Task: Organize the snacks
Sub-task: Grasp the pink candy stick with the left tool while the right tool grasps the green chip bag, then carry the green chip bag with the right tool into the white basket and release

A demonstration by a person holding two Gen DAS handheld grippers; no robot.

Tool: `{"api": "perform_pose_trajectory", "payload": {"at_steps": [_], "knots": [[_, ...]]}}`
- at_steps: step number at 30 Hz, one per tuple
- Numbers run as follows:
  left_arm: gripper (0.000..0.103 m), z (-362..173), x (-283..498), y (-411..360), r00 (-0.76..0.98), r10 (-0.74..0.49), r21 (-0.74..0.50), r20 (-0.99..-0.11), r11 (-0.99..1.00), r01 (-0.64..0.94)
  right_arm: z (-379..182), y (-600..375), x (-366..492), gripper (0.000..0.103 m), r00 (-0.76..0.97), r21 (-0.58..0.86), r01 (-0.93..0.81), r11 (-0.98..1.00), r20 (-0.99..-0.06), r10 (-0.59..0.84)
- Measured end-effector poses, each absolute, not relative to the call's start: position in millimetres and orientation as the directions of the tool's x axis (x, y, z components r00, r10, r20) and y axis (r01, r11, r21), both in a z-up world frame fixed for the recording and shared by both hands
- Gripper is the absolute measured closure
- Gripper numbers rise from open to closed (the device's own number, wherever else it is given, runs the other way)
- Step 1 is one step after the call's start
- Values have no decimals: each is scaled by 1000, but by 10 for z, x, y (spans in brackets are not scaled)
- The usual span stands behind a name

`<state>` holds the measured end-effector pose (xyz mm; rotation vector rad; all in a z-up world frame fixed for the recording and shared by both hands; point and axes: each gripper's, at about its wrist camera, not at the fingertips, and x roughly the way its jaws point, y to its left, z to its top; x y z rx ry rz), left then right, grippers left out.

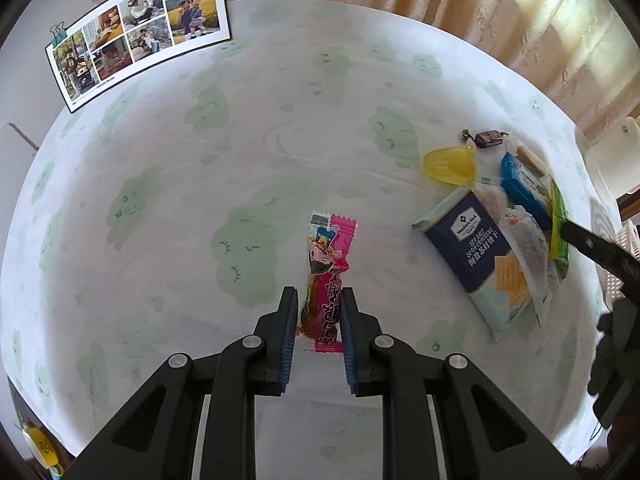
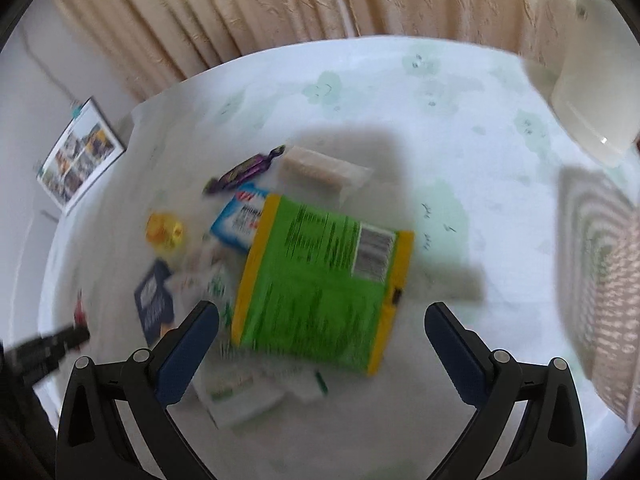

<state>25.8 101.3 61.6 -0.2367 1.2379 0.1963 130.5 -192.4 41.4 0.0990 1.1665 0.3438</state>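
The left gripper pinches the pink snack packet, which juts toward twelve o'clock. The right gripper is spread wide; the green packet lies at its twelve o'clock.

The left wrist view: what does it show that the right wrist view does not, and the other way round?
Only the left wrist view shows the left gripper, its jaws shut on a pink snack packet, and the front of the navy cracker bag.

Only the right wrist view shows the right gripper with jaws open and empty above the green packet's printed back, and a woven basket at the right edge.

Both show the snack pile on the tablecloth, the yellow jelly cup, the purple candy and the photo board.
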Motion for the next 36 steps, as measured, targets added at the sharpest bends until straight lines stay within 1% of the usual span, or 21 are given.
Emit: {"api": "perform_pose_trajectory", "payload": {"at_steps": [3,9,11,13,16,17,19,22,36], "knots": [[85,610,253,1024,311,18,-73,-950,958,-277,282,-1867,1459,1,320,256,-187,949,-897,305],[85,600,261,1082,303,15,-74,-953,957,-279,182,-1739,1501,1,315,195,-193,962,-916,249],[85,607,266,1066,305,13,-75,-952,959,-274,191,-1733,1504,6,312,176,-192,966,-922,230],[85,622,276,1055,306,10,-76,-952,961,-266,201,-1716,1484,17,317,135,-210,968,-927,198],[85,653,295,997,312,4,-78,-950,965,-251,223,-1755,1445,26,321,146,-225,963,-922,215],[85,662,301,985,312,3,-77,-950,966,-246,237,-1783,1432,27,317,162,-224,961,-920,229],[85,691,311,935,318,-1,-80,-948,969,-235,281,-1845,1387,33,322,177,-227,958,-915,245],[85,732,322,872,324,-4,-81,-946,971,-225,349,-1951,1293,37,329,193,-233,953,-907,264],[85,973,316,488,367,-19,-84,-930,983,-160,828,-2402,946,38,432,251,-186,950,-847,309]]}}
